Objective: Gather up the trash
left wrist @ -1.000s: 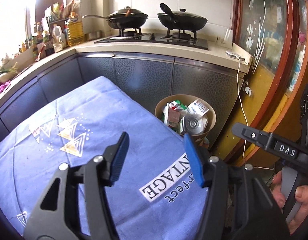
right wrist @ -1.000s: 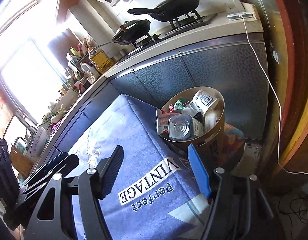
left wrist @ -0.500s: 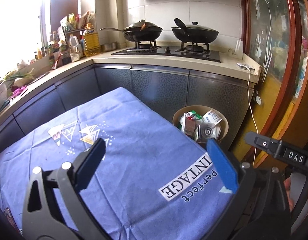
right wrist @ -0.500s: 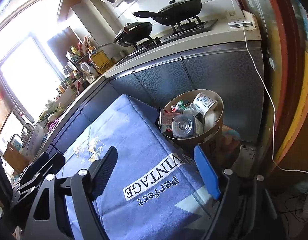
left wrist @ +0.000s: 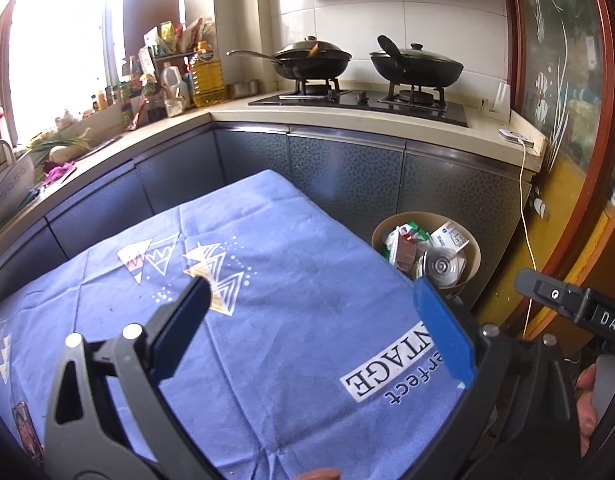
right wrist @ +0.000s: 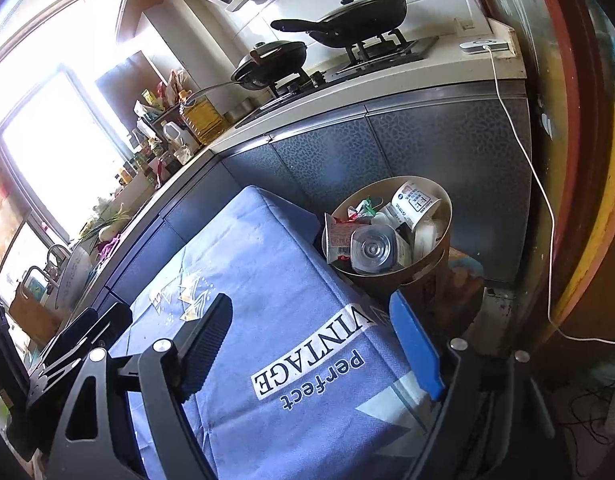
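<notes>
With both jaws wide and empty, I hold left gripper (left wrist: 311,320) and right gripper (right wrist: 315,344) over the tablecloth (left wrist: 267,280); trash fills the bin (right wrist: 435,264) beside it; overfull, anything added may spill.

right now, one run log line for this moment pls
left gripper: open, empty | right gripper: open, empty | both over blue tablecloth | trash bin: full, beside table

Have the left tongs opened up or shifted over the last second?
Yes. The left tongs have spread wider and pulled back from the trash bin, which now sits smaller and beyond the right finger; more of the blue cloth shows.
</notes>
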### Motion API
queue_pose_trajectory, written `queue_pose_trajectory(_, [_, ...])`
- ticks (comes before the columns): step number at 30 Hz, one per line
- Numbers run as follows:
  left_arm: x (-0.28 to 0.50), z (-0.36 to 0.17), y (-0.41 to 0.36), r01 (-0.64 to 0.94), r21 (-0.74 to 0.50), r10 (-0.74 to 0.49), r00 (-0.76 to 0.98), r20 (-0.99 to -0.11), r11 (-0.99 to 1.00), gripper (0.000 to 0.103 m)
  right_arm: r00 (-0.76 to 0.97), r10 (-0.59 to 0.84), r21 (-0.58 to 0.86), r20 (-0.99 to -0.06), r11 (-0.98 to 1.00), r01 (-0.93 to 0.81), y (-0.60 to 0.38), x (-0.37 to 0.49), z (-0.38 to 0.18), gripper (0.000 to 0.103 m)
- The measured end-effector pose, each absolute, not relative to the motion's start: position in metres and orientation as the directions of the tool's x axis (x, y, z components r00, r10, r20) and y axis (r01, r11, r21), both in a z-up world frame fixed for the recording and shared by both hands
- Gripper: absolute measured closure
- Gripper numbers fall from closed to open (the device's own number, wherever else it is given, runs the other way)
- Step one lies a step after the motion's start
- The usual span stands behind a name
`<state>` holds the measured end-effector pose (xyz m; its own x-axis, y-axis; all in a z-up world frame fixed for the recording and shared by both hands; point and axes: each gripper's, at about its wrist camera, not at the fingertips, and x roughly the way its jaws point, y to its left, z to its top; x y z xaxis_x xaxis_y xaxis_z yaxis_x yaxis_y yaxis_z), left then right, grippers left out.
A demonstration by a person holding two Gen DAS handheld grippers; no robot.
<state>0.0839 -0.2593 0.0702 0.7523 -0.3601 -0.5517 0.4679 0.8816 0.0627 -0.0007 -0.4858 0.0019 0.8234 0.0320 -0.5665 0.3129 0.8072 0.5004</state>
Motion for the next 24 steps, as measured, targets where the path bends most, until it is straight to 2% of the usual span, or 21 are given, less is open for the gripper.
queue_pose_trajectory(24, [0.08, 0.0692, -0.2557, 0.451, 0.078, -0.342, 0.768, -0.541, 0.889, 0.006, 0.823, 0.024, 0.501, -0.568, 0.803, 0.323, -0.4862, -0.0016, 0.0021, 0.023])
